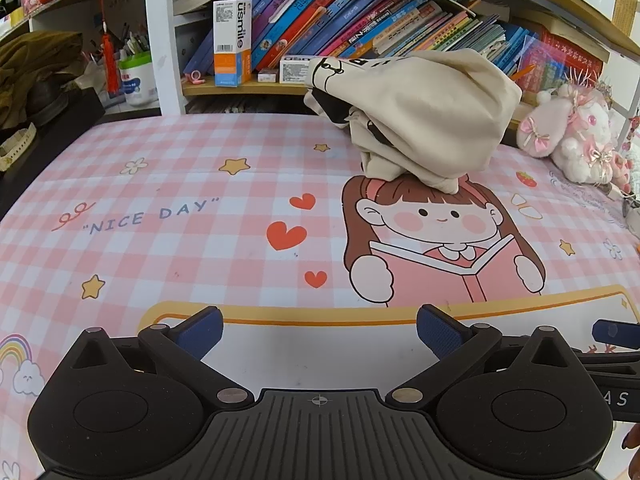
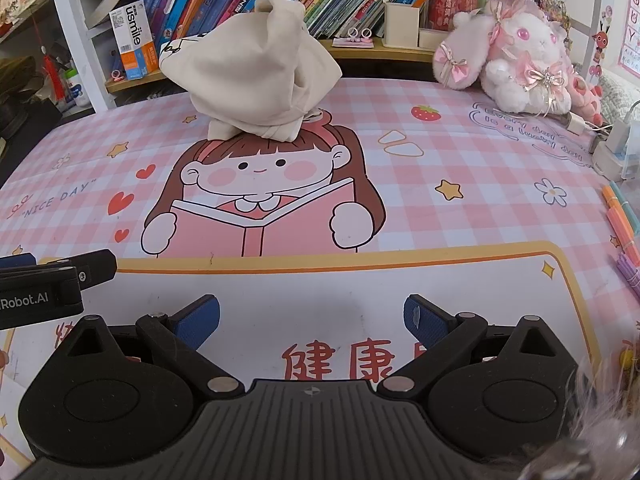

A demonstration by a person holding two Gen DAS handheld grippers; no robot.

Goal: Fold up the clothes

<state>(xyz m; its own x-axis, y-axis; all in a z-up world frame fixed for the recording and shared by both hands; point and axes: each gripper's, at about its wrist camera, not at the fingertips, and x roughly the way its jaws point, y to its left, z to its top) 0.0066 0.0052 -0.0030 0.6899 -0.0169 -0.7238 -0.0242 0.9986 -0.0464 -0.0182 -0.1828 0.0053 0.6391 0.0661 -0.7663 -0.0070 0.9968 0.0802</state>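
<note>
Ahead of both tools, left (image 1: 319, 334) and right (image 2: 311, 322) — spread, empty — the bunched garment (image 1: 416, 120) needs grasping and spreading first.

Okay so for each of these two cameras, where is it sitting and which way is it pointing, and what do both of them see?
Left wrist: sits on the left gripper, low over the pink checked cartoon desk mat, facing the bookshelf; its open blue-padded fingers show, with the right gripper's tip at the right edge.
Right wrist: sits on the right gripper, facing the same way from further right; its open fingers show, with the left gripper at the left edge.
Shared: the crumpled cream cloth garment, the pink-and-white plush rabbit, and the mat.
</note>
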